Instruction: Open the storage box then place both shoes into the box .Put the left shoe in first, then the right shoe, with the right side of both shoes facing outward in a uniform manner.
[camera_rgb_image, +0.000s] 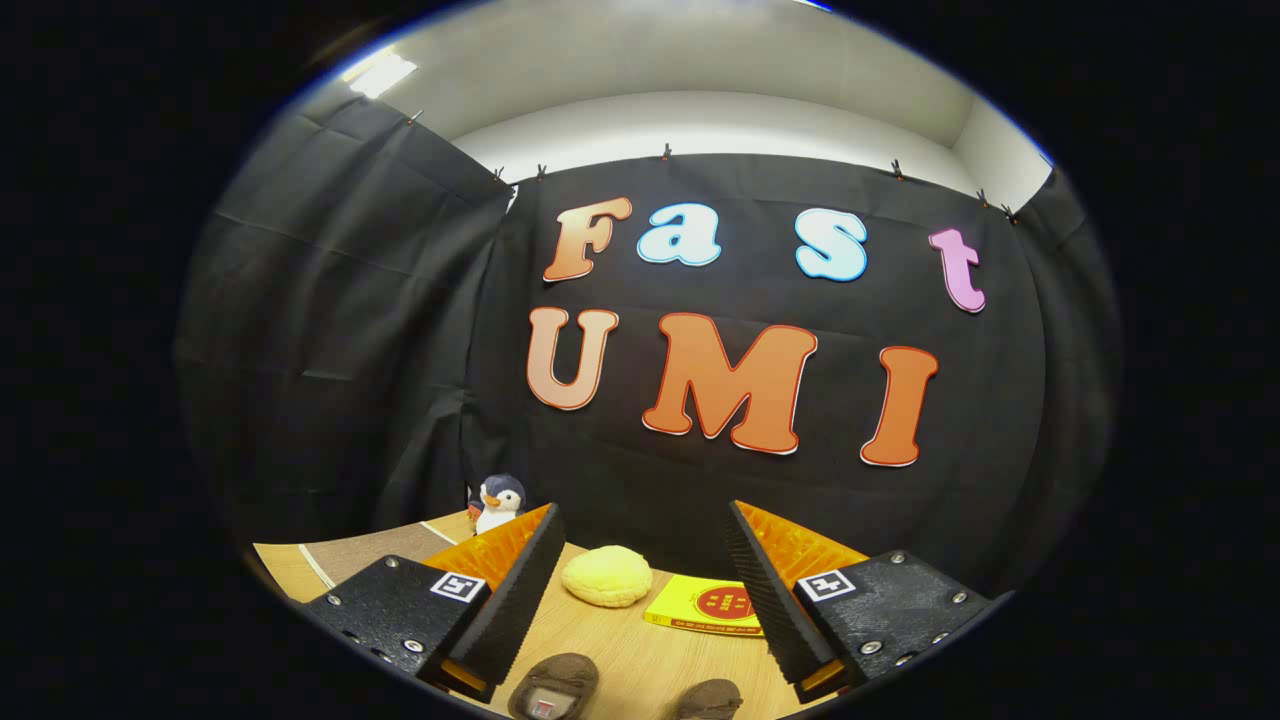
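Two brown shoes lie on the wooden table low between my fingers: one shoe toward the left finger, the other shoe toward the right finger, both partly cut off. My gripper is open, held above the table, with nothing between its fingers. The fingers point toward the booth's back wall.
A yellow bun-shaped soft toy and a flat yellow book lie on the table beyond the shoes. A small penguin plush stands at the far left corner by the cloth wall.
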